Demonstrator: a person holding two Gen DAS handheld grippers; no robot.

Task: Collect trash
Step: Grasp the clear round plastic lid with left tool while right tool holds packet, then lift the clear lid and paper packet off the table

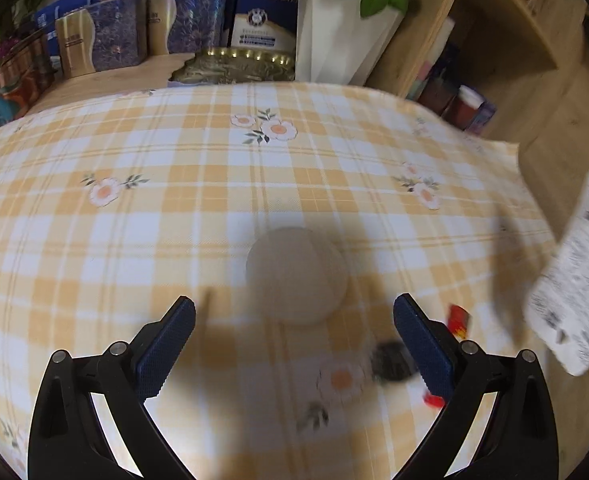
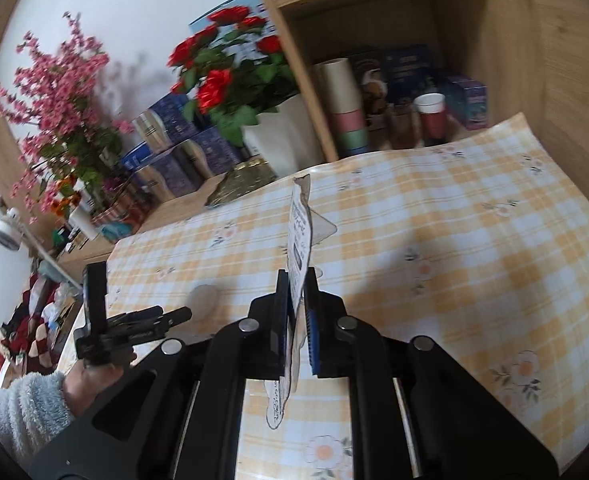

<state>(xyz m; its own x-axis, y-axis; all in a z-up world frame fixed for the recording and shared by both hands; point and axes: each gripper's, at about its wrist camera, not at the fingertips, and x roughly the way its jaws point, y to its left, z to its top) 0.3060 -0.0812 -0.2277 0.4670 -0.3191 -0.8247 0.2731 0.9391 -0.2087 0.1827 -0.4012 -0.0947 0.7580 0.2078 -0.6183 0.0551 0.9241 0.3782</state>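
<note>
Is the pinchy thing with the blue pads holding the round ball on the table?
No. The left gripper is open and empty, and the round ball lies on the tablecloth.

A yellow-checked flowered cloth is covering the bench; a pale round lid is lying on it; a blurred dark scrap and red scraps are lying nearby.

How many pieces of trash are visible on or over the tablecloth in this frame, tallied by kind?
White printed wrapper, clamped in the right gripper: 1
Round beige lid or pad, ahead of the open left gripper: 1
Red scraps: 2
Dark crumpled piece, too blurred to identify: 1
Total: 5
</note>
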